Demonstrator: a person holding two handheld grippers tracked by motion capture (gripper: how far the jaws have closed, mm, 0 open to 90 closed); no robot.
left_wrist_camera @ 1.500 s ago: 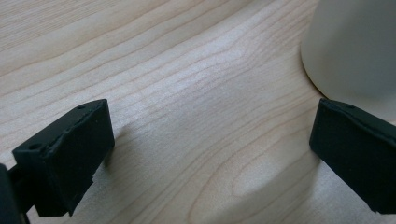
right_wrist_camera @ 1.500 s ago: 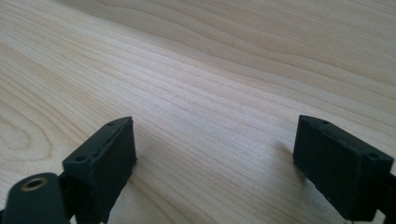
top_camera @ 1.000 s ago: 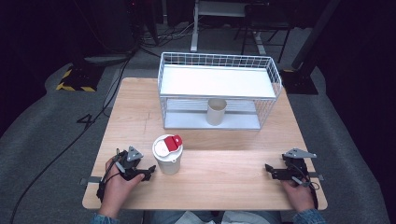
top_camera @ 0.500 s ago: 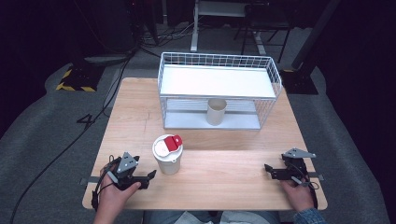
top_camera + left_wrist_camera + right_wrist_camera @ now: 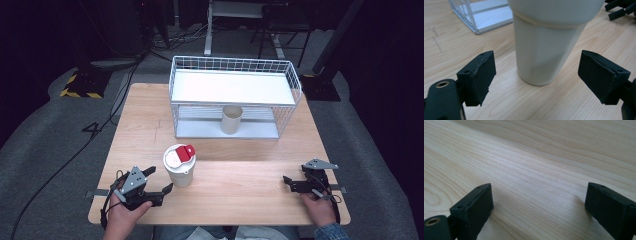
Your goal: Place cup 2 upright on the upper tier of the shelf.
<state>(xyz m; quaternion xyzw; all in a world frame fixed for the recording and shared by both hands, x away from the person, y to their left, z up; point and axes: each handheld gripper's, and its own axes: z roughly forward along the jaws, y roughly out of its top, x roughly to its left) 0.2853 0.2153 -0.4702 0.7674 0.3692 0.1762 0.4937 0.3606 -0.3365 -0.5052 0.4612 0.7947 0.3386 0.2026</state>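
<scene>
A white paper cup (image 5: 180, 170) with a white lid and a red tab (image 5: 188, 151) stands upright on the wooden table (image 5: 240, 175), near the front left. My left gripper (image 5: 160, 180) is just left of the cup, pointing at it. In the left gripper view its jaws (image 5: 539, 66) stand wide open, and the cup (image 5: 544, 50) is just ahead of the pads, untouched. My right gripper (image 5: 290, 184) rests low at the front right, open over bare wood (image 5: 537, 200) with nothing between its pads.
A white wire rack (image 5: 232, 65) with two shelves stands at the back of the table. A second, lidless paper cup (image 5: 231, 119) sits on its lower shelf. Bare wood lies between the two grippers. The table's front edge is close under both hands.
My left gripper has drawn back a little from the cup, toward the front left, and lifted slightly. The right gripper and the cup have stayed put.
</scene>
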